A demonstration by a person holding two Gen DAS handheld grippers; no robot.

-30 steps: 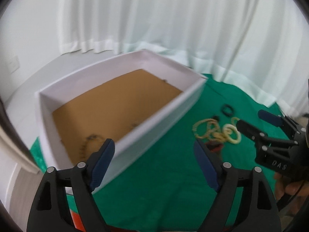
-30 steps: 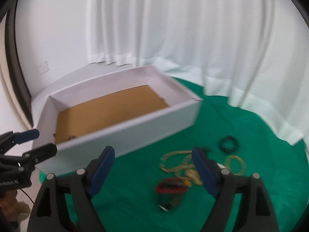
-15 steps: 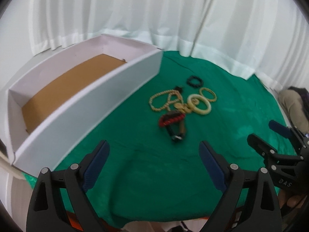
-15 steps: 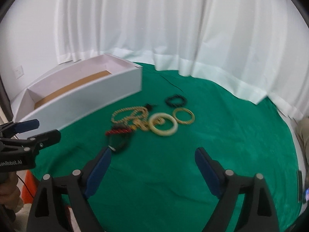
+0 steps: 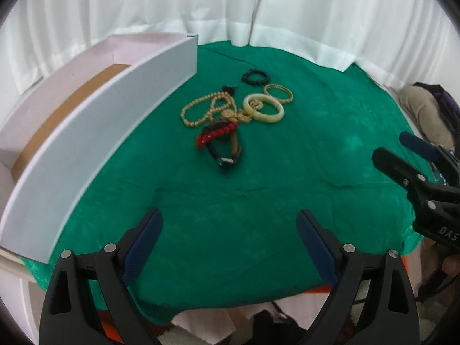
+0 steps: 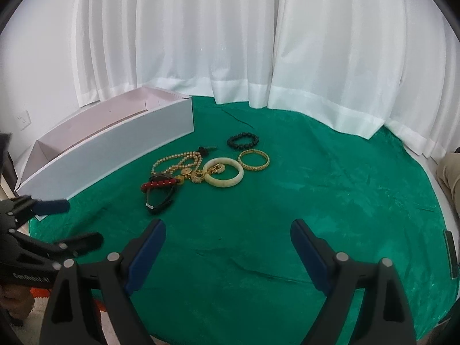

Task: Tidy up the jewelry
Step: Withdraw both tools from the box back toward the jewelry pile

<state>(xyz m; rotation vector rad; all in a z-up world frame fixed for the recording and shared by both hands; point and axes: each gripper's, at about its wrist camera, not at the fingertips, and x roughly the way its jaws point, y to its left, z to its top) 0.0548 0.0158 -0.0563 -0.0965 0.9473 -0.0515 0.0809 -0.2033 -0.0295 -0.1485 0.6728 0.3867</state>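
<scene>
Both claws, the left gripper (image 5: 230,243) and right gripper (image 6: 227,251), have just been opening and hang apart with nothing between them over the green velvet cloth (image 6: 330,189). Farther off lies the tangled jewelry pile (image 6: 198,169), right of the long white cardboard box (image 6: 115,155).

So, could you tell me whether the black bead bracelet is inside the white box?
No, the black bead bracelet lies on the green cloth.

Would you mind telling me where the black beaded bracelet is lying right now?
The black beaded bracelet lies on the green cloth at the far edge of the jewelry pile, just beyond the gold bangle, right of the white box.
</scene>
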